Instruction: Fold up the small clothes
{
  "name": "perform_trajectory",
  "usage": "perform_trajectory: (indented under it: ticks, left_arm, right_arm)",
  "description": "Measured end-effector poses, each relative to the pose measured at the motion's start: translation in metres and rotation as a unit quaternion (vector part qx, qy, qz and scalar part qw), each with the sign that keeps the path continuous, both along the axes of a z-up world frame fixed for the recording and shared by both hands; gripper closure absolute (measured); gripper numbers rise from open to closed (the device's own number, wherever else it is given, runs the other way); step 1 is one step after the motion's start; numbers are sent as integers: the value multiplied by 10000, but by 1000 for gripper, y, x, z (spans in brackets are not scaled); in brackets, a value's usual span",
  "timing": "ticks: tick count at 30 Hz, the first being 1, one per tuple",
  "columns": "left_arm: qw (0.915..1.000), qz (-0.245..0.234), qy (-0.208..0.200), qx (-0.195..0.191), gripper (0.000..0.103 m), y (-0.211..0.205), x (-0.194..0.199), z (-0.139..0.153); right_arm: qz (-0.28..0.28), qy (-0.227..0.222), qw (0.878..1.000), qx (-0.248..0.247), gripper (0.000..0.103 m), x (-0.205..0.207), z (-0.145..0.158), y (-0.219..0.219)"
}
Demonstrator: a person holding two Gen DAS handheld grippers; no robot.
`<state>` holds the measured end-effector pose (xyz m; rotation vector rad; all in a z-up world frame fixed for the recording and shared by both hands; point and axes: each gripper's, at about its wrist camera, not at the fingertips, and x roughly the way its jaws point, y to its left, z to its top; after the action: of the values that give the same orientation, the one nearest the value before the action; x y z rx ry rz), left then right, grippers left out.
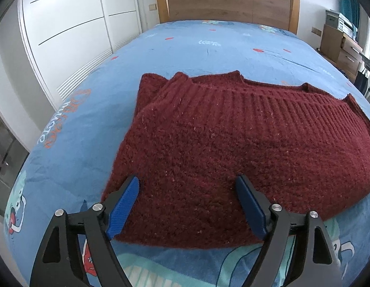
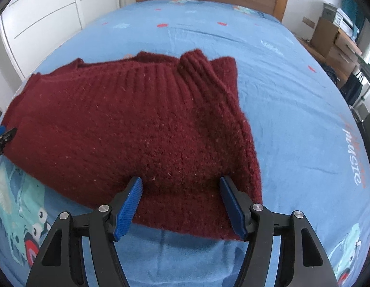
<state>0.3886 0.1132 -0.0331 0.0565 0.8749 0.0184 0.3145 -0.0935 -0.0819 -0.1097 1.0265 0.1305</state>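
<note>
A dark red knitted sweater (image 1: 232,138) lies folded on the blue bed, its ribbed hem toward the headboard. My left gripper (image 1: 188,184) is open over the sweater's near left edge, its blue pads (image 1: 124,205) apart above the knit. The sweater also shows in the right wrist view (image 2: 127,124), with a ribbed cuff sticking up at the far side. My right gripper (image 2: 181,184) is open over the near right edge, holding nothing. The left gripper's tip (image 2: 3,136) shows at the left edge of the right wrist view.
The bed has a blue cartoon-print sheet (image 1: 197,45) and a wooden headboard (image 1: 228,0). White wardrobe doors (image 1: 72,24) stand to the left. A wooden desk with drawers and boxes (image 2: 338,43) stands to the right.
</note>
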Motion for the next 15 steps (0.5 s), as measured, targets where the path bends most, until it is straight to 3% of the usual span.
perform_trajectory:
  ticks: [15]
  left_arm:
    - [9999, 55, 90, 29, 20, -1, -10, 2]
  right_arm:
    - [-8, 71, 9999, 83, 32, -7, 5, -6]
